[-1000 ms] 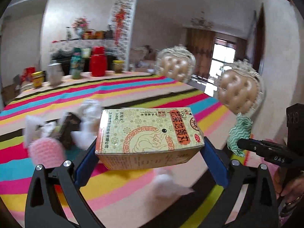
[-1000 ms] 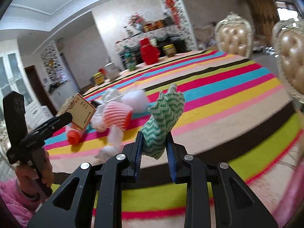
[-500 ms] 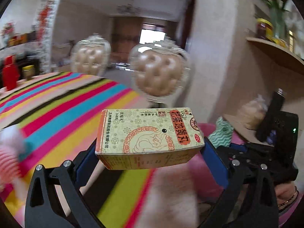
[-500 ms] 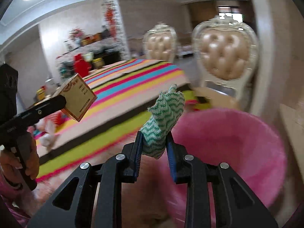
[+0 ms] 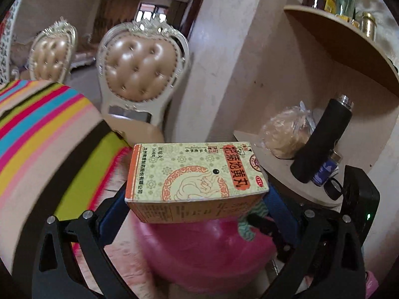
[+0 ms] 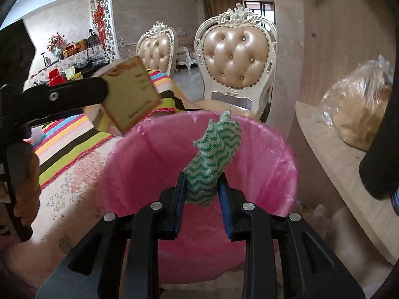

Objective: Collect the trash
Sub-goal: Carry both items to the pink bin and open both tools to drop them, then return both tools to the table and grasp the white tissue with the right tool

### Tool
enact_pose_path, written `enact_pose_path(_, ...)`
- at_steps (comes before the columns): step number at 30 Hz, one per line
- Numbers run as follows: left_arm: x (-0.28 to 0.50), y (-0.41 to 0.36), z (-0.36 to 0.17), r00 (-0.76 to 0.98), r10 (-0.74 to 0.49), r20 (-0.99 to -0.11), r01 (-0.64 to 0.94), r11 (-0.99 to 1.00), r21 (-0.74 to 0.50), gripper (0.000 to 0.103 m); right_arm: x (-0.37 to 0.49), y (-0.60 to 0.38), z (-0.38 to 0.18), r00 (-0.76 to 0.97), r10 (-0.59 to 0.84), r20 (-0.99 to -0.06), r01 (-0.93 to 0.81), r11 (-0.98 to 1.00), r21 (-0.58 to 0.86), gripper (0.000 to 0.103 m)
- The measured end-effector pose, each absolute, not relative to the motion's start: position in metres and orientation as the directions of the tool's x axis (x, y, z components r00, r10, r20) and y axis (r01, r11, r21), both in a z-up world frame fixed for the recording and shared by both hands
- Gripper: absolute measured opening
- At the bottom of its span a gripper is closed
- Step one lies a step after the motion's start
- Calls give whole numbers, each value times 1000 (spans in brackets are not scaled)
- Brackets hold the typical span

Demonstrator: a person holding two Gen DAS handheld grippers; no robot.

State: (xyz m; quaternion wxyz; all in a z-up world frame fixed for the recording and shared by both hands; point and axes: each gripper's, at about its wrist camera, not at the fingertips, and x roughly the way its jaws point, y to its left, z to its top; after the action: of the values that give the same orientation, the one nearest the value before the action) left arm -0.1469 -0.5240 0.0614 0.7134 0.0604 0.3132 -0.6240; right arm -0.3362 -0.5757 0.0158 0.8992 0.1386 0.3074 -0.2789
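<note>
Chairs, two of them (image 6: 235,57) (image 6: 157,47), stand behind one pink-lined bin (image 6: 251,134), beside the striped table's edge (image 5: 62,134). Right gripper (image 6: 202,186), angled down over the bin's mouth, pinches one green cloth (image 6: 214,157). Left gripper (image 5: 197,199) clamps one medicine box (image 5: 194,174) above the bin's left rim.
</note>
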Motion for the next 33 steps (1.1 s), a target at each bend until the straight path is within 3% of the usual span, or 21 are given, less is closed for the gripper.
enact_pose_path(2, -148, -532, 57, 6, -844, -536, 925, 208, -317, 98, -337, -579, 11, 649, -411, -640, 589, 804, 81, 30)
enact_pose_path(4, -147, -539, 52, -7, -830, -557, 922, 210, -325, 98, -337, -581, 9, 642, -414, -645, 594, 801, 78, 42)
enact_pose_path(6, -145, -538, 51, -2, -826, -564, 918, 222, -328, 98, -339, -577, 12, 634, -440, -636, 611, 789, 63, 77)
enact_pose_path(7, -144, -536, 51, 4, -828, -561, 917, 227, -328, 98, -341, -576, 14, 636, -449, -627, 613, 788, 56, 79)
enact_pose_path(12, -133, -510, 62, 57, -831, -553, 916, 264, -303, 98, -347, -568, 27, 656, -464, -596, 608, 792, 52, 79)
enact_pose_path(18, -111, -445, 75, 254, -787, -562, 880, 430, -203, 98, -335, -541, 39, 700, -435, -567, 552, 833, 43, 79)
enact_pose_path(26, -80, -300, 76, 511, -645, -568, 720, 683, -127, 98, -267, -472, 49, 794, -237, -559, 334, 939, 76, 84)
enact_pose_path(33, -76, -149, 71, 709, -446, -547, 481, 873, -88, 98, -204, -385, 49, 808, -47, -588, 106, 992, 67, 84)
